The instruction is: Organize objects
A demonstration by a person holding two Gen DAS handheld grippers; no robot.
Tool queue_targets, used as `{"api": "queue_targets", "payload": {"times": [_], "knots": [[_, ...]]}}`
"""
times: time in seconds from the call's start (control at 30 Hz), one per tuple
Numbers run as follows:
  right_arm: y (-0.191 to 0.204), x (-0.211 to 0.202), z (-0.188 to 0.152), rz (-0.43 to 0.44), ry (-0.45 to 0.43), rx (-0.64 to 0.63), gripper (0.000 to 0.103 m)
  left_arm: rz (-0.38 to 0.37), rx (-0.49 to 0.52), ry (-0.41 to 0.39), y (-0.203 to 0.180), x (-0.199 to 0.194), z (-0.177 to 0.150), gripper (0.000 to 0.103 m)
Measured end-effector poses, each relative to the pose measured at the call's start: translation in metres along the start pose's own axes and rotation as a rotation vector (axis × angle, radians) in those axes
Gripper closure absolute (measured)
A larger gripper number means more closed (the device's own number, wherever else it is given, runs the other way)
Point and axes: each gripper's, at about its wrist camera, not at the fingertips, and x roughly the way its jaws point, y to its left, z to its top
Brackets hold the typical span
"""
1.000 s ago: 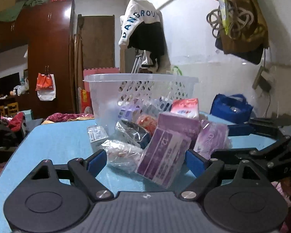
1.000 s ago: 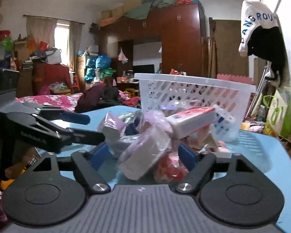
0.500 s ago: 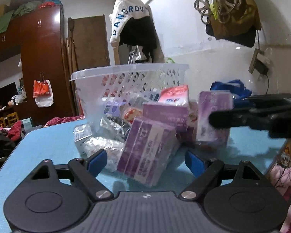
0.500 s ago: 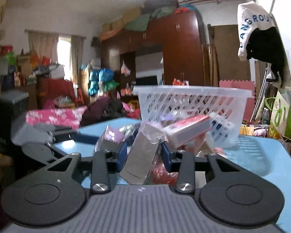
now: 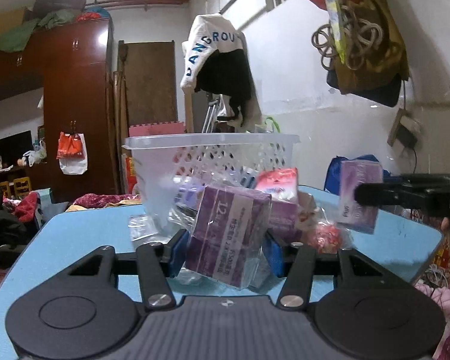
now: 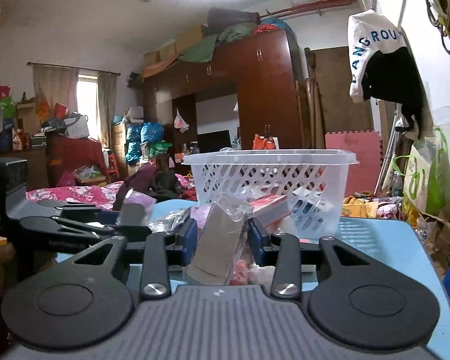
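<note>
Now the left hand-held gripper (image 5: 225,250) is clenched on a purple pack (image 5: 226,235), its blue pads pressing the clear wrapper from both sides. The pack is tilted, its printed face turned toward the camera, and it sits just in front of the pile (image 5: 288,210) of wrapped goods on the blue worktop (image 5: 84,234). Whether it is lifted clear of the worktop I cannot tell.

From the right wrist view, the right hand-held gripper (image 6: 222,235) is closed on a second pack (image 6: 220,240), which shows a greyish side there and leans to the right between the pads (image 6: 187,237). In the left wrist view that same pack appears pale purple, held up off the worktop at the right side, well apart from the pile, with the dark gripper fingers reaching in from the right edge.

Behind the pile stands a white basket (image 5: 213,150) with a latticed wall, upright, its rim level. A red-and-white pack (image 5: 277,181) leans against the top of the pile, close to the basket wall, and a small red bag (image 5: 325,235) lies on the worktop to the right of the left gripper's pack. A clear bag (image 5: 144,225) lies at the pile's left.

In the right wrist view the left gripper's black frame comes in from the left, beside the pile.
</note>
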Motion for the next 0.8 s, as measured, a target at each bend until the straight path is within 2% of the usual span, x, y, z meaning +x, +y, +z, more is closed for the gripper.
{"api": "queue_targets", "payload": {"times": [0.8], "knots": [[-0.021, -0.011, 0.004, -0.085, -0.04, 0.045, 0.063, -0.001, -0.056, -0.002, 0.018, -0.003, 0.006, 0.046]]}}
